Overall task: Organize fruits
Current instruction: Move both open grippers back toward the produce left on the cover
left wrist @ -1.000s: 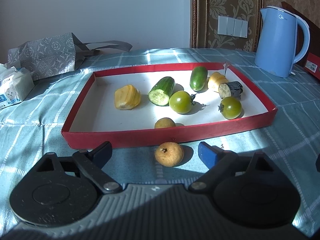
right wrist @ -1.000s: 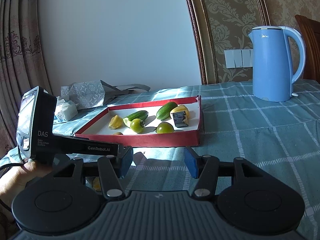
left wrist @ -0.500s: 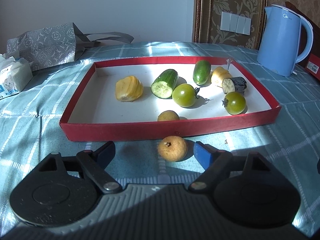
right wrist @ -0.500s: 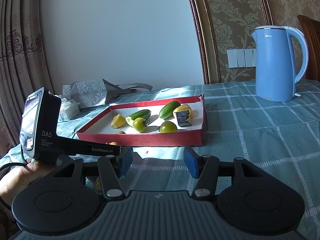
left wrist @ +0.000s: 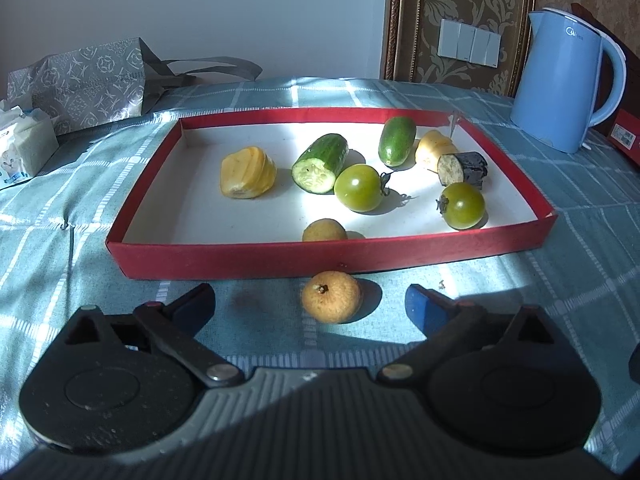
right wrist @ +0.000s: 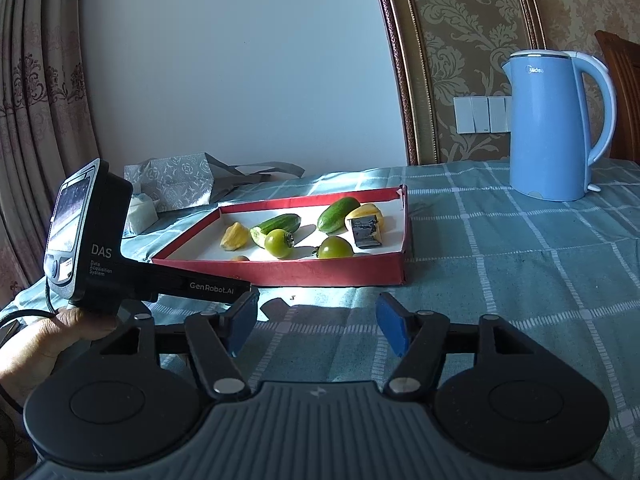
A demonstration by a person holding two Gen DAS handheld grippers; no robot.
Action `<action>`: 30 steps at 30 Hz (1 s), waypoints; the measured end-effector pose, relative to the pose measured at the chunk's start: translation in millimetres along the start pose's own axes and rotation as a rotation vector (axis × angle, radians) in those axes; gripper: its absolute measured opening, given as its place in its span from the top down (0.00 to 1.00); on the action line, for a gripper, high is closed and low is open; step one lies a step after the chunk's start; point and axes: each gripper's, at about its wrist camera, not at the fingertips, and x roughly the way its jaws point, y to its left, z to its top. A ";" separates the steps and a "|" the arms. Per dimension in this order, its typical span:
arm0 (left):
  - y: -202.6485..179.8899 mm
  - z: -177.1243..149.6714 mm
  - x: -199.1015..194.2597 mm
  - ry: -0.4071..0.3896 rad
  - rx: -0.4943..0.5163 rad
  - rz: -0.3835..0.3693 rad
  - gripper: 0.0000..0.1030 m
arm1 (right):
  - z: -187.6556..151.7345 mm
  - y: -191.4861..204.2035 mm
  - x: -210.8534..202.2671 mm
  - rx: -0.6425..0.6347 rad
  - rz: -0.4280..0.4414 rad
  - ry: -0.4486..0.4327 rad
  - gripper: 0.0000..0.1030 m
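Now the left gripper (left wrist: 308, 304) has just spread wide around the loose longan (left wrist: 332, 297), not touching; right gripper (right wrist: 316, 326), jaws just opening, empty; red tray (left wrist: 328, 256) waits just beyond.

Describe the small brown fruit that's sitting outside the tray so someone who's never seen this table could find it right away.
Find the red tray on the blue checked tablecloth. Just outside its near wall, on the cloth, lies a small round tan longan between the open left gripper fingers. Its twin lies inside the tray; this one is the only fruit outside.
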 end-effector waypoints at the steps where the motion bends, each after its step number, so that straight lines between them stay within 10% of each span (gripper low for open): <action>1: 0.0 -0.8 -5.2 -0.020 0.011 0.005 0.00 | -1.0 0.2 -2.2 0.001 -0.010 -0.007 0.15; 4: -0.7 0.0 -16.3 -0.023 0.048 0.014 0.00 | 0.9 0.2 -8.4 -0.013 -0.050 -0.037 0.00; 11: 18.1 3.2 -30.2 -0.016 -0.077 -0.051 0.00 | 3.7 -0.5 -4.6 0.034 -0.194 -0.030 0.00; 15: 26.1 1.7 -36.9 -0.075 -0.138 -0.024 0.00 | 5.3 -4.4 -7.8 -0.001 -0.037 -0.047 0.00; 30: 8.7 10.0 -13.6 0.023 -0.028 -0.020 0.00 | 16.6 6.3 4.8 -0.048 -0.176 0.012 0.00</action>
